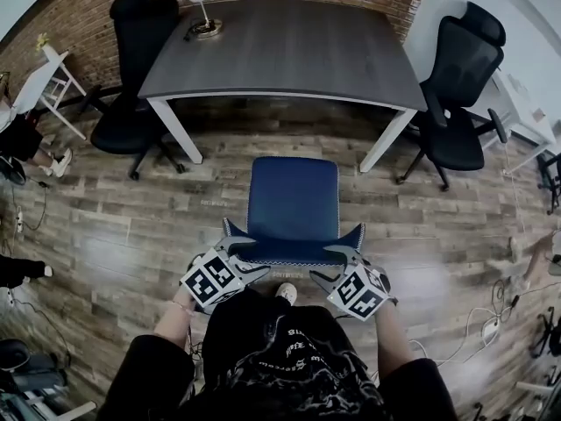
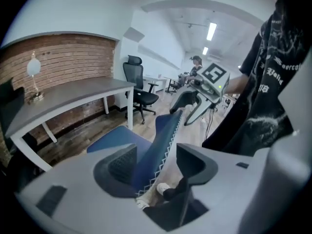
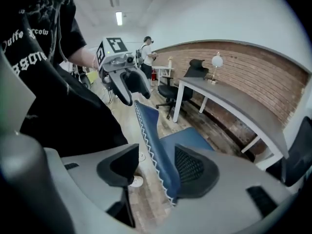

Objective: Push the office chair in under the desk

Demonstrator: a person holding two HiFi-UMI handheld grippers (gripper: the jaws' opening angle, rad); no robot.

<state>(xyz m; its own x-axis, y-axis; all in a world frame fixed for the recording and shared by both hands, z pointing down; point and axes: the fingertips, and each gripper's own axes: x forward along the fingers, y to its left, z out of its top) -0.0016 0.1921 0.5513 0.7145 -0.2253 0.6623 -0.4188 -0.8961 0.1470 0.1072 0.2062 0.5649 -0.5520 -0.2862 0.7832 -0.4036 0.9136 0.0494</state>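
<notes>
Left claw [image 1: 248, 257] and right claw [image 1: 329, 264] straddle chair backrest [image 1: 294, 253]

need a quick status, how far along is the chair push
Done: left claw and right claw sit astride the back of the chair, jaws open, not clamped. In hand: getting a hold on it. Left: the whole push; the chair stands well short of the desk.
</notes>
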